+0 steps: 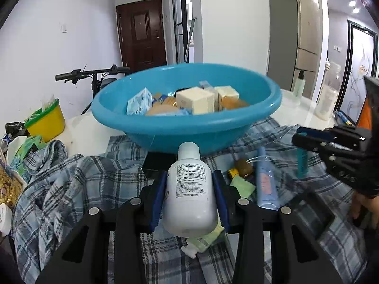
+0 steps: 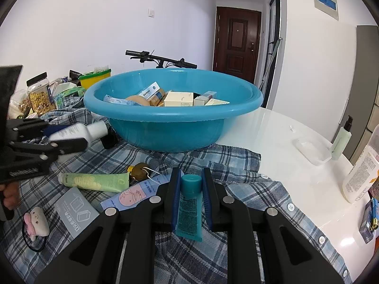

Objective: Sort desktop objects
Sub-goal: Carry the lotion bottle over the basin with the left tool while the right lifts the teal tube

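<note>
left gripper [image 1: 189, 177] clamped on a white bottle [image 1: 189, 196], right gripper [image 2: 190, 177] clamped on a teal tube [image 2: 189, 210]; both held near the blue basin [image 2: 173, 118], above the plaid shirt [image 2: 213, 165].

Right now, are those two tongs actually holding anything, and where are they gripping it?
Yes, both. The left tongs clamp a white bottle across the middle of its body. The right tongs clamp a teal tube near its cap end.
</note>
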Demonstrator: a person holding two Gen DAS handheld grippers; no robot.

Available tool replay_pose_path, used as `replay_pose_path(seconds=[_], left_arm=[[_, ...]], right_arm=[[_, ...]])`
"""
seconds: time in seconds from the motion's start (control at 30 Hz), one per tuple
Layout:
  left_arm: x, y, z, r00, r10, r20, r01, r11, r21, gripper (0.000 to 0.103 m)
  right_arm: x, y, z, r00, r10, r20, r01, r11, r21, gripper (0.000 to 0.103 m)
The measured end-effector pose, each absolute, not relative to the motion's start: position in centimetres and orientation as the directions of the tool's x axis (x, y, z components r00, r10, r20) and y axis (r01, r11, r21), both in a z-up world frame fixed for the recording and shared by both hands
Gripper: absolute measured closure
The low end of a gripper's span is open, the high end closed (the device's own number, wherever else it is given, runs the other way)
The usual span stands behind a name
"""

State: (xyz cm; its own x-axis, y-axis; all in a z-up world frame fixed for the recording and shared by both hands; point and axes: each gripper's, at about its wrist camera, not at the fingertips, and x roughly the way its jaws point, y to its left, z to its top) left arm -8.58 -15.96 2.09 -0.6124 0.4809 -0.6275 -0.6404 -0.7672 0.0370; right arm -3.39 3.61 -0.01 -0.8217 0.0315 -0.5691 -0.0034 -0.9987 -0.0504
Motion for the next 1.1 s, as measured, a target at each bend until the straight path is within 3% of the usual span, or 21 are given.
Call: replay_pose_path(seconds=[0.63, 0.9, 1.1], left_arm=[[-6.9, -16.0, 10.2, -0.695, 0.529, -0.487, -0.627, -0.778, 0.050, 0.061], [-9.6, -13.9, 11.8, -0.725, 0.538, -0.430, -0.611, -0.791, 0.040, 0.061], [-13.5, -12.2, 11.4, -0.733, 0.523, -0.434, -0.592, -0.806, 0.028, 0.061]], right_arm=[[-3.6, 3.5, -0.1, -0.818, 0.021, -0.575, 0.008, -0.999, -0.048, 0.086], [-3.6, 3.6, -0.1, -0.820, 0.018, -0.572, 0.005, -0.999, -0.039, 0.086], [-3.8, 3.6, -0.1, -0.817, 0.016, -0.577, 0.007, -0.999, -0.037, 0.086]])
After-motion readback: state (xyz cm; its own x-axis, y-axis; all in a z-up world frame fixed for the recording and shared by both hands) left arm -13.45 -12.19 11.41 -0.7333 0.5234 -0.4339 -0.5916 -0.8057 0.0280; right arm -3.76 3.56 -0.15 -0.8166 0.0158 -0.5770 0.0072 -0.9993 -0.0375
